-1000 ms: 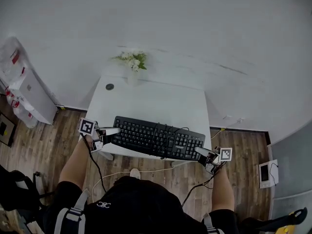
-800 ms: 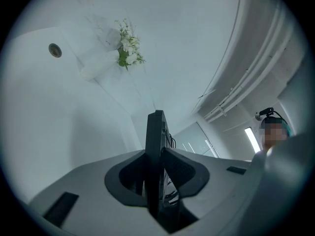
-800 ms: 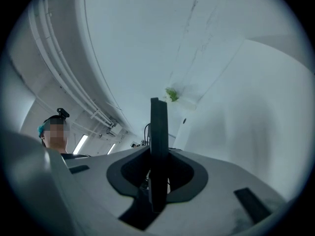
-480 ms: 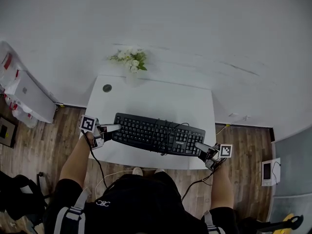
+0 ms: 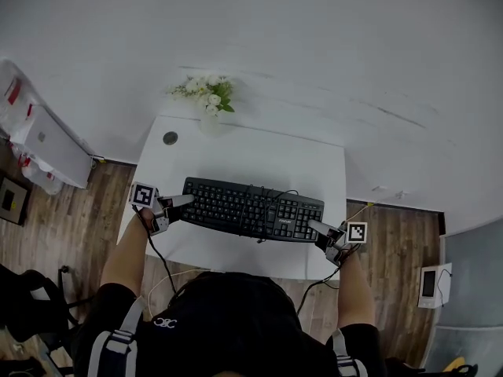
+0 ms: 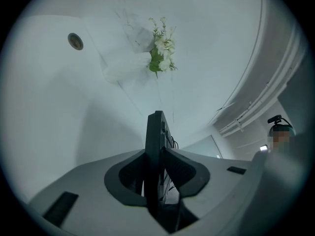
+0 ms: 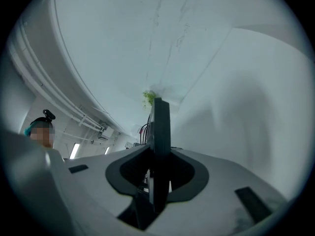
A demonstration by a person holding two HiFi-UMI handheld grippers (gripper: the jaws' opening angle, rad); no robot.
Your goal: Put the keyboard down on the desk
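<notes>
A black keyboard [image 5: 251, 210] stretches across the front half of the white desk [image 5: 251, 151], its cable looped over the keys. My left gripper [image 5: 182, 204] is shut on its left end, and my right gripper [image 5: 318, 231] holds its right end. In the left gripper view the keyboard's edge [image 6: 156, 141] stands between the two pads of the left gripper [image 6: 157, 168], which press on it. In the right gripper view the keyboard's edge [image 7: 161, 132] sits between the pads of the right gripper [image 7: 160, 171]. Those jaws have just been opening a little, and the pads still touch it.
A vase of white flowers [image 5: 209, 100] stands at the desk's back edge, with a round cable hole [image 5: 170, 138] to its left. A white cabinet [image 5: 43, 148] stands on the wooden floor at the left. A small white box [image 5: 431, 283] lies on the floor at the right.
Both grippers have carried the keyboard away from the person and lower. It overhung the desk's front edge before and now lies fully over the desktop.
</notes>
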